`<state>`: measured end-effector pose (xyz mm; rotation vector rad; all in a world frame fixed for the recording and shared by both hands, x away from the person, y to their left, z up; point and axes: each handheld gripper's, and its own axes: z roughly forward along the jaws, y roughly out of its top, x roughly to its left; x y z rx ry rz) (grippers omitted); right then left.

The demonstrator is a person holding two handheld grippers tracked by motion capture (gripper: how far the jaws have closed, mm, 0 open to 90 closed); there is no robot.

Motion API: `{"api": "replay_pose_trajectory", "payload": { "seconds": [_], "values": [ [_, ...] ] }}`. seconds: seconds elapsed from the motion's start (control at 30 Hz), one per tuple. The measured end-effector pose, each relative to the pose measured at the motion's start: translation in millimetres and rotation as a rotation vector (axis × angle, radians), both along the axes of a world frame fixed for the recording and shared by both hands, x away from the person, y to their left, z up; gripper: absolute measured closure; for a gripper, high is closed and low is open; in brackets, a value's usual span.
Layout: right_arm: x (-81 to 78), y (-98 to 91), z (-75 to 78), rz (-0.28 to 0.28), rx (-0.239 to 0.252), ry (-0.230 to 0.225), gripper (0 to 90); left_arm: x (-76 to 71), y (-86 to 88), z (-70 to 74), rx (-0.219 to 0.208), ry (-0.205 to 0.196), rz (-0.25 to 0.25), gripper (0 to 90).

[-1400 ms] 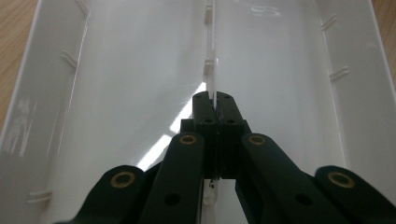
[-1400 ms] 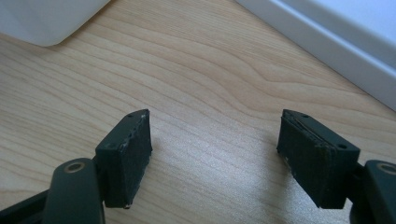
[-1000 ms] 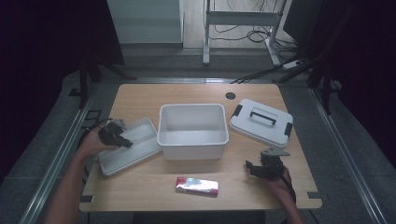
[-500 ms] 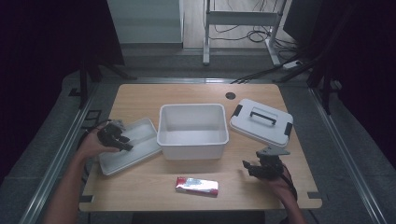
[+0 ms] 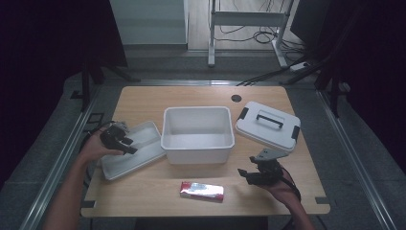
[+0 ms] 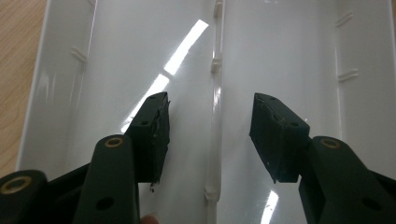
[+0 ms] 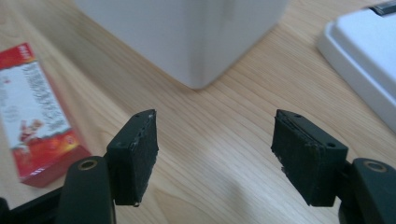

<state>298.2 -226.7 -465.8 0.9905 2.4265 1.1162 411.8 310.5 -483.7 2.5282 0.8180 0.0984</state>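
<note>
Broadly, the wooden table (image 5: 143, 98) fills the middle of the high view, with grey floor around it and a metal stand and cables at the top of the frame. At the table's centre stands the white tub (image 5: 197, 134), open-topped and holding nothing. To its right, the white lid with a dark handle (image 5: 267, 125) lies tilted, one edge apparently propped up, though the angle is hard to judge. At centre left lies the shallow white tray (image 5: 143, 143), also holding nothing; in the left gripper view its ribbed floor runs up the frame between the jaws. Low in the middle of the frame, the red packet (image 5: 202, 190) lies flat on the bare wood, apart from the tub.

The left gripper (image 5: 125, 143) sits over the tray's left end; its jaws have just been opening and stand released, with nothing gripped between them. The right gripper (image 5: 246, 174) is at lower right, between the packet and the lid, its jaws apart over bare wood and grasping nothing.
</note>
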Motion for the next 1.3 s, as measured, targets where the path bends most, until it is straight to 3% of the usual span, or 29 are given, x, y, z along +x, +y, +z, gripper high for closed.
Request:
{"api": "replay_pose_trajectory", "payload": {
  "seconds": [0.4,0.6,0.9,1.3],
  "values": [
    [-5.1,31.6,14.0,0.170,-0.022,0.043,31.7,-0.6,-5.6,0.7,0.009,-0.005,-0.008,45.1],
    [-3.2,54.6,12.7,0.264,-0.048,0.094,32.5,2.0,-8.5,5.2,0.018,-0.008,-0.016,44.8],
    [-2.5,89.9,9.6,0.359,-0.090,0.149,35.0,2.8,-5.2,3.8,0.027,-0.006,-0.019,44.6],
    [-7.9,126.0,-1.0,0.465,-0.235,0.217,35.0,4.5,-10.5,2.2,0.024,-0.003,-0.018,44.6]
  ]
}}
